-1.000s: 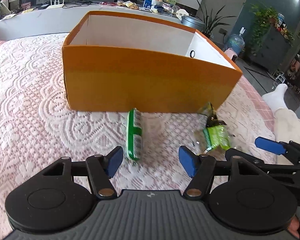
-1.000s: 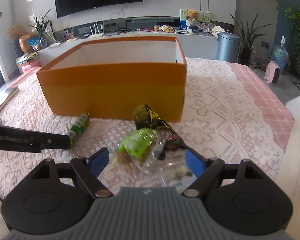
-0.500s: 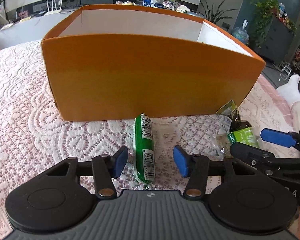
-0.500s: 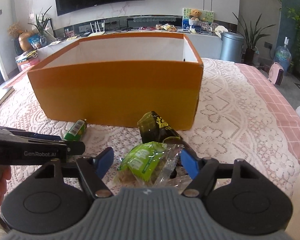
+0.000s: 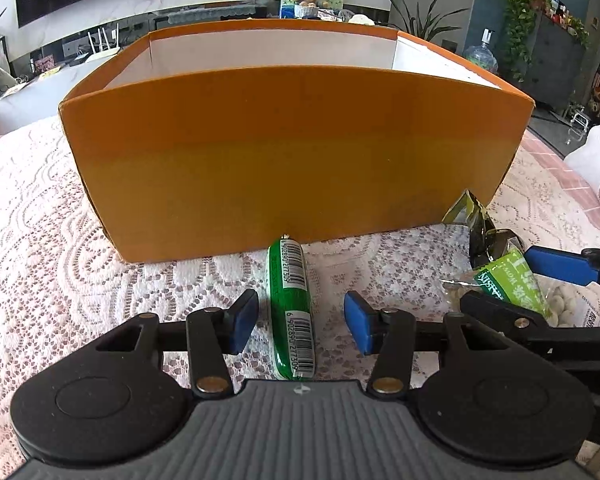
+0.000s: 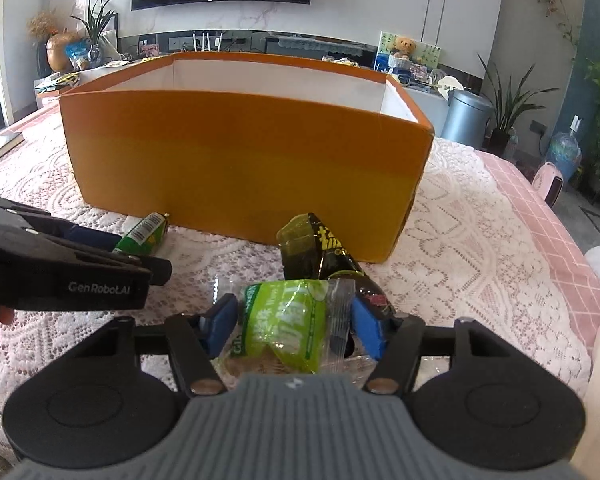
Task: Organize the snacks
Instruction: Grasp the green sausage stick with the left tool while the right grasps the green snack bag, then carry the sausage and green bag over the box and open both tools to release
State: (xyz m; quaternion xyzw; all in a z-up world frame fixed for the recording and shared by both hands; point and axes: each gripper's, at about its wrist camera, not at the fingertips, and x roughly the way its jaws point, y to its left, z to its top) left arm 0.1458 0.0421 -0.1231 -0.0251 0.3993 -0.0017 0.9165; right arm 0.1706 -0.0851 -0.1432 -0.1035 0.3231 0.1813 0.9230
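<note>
Closing right gripper (image 6: 290,322): jaws narrowing around light green snack bag (image 6: 286,328), pads seemingly touching
Left gripper (image 5: 300,318): jaws apart, straddling green sausage stick (image 5: 291,308)
Orange box (image 5: 292,152): just behind, on lace cover (image 5: 40,264)

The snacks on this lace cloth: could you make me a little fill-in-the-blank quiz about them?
1. The left gripper straddles a ____ sausage stick.
2. The big cardboard box is ____ outside.
3. The right gripper is closing around a clear snack bag with a ____ label.

Missing words: green; orange; green
</note>
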